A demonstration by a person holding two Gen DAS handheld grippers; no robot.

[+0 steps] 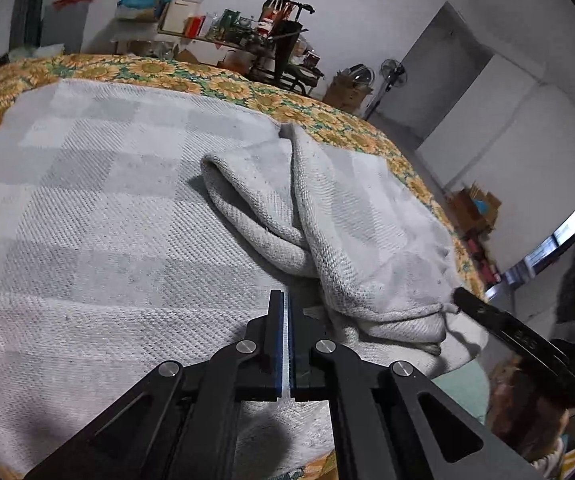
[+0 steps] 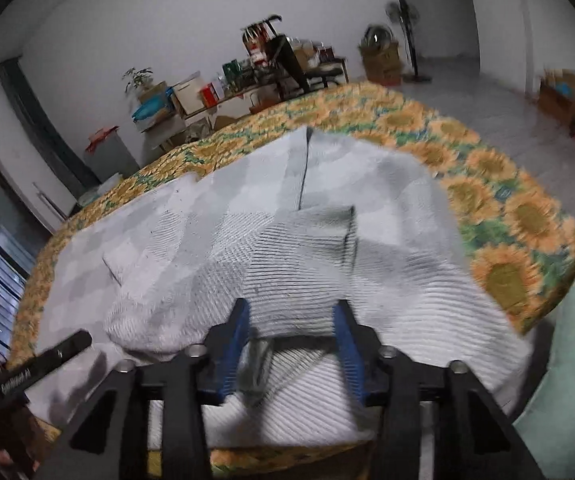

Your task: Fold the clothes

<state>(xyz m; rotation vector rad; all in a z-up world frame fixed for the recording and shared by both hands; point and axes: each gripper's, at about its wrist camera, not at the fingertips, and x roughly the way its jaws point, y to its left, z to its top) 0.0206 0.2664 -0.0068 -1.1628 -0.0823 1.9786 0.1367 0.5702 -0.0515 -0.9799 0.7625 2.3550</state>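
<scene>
Fabric: grey-white checked knit garment (image 1: 99,208) — soft, limp, thick weave w/ coarse ribs; judged light-to-medium, not slippery, not fragile.
Position: garment is spread flat over most of the bed, w/ one part bunched and rolled into folds (image 1: 327,216) toward the right edge.
Grip spot: best taken at a doubled edge or corner, where layers are pinched together; a single layer would likely sag and drag.
Left gripper (image 1: 288,312): jaws seen pressed together, nothing between them, tips over the flat cloth.
Right gripper (image 2: 292,320): jaws seen partway apart, a fold of cloth between the pads; whether it is pinched can't be told — frame blurred.
Surface: sunflower-print bedsheet (image 1: 247,88), soft underlay, so cloth is easily pushed into wrinkles.
Room: white walls, cluttered shelf (image 1: 223,28), standing fan (image 1: 393,72), cardboard boxes.
</scene>
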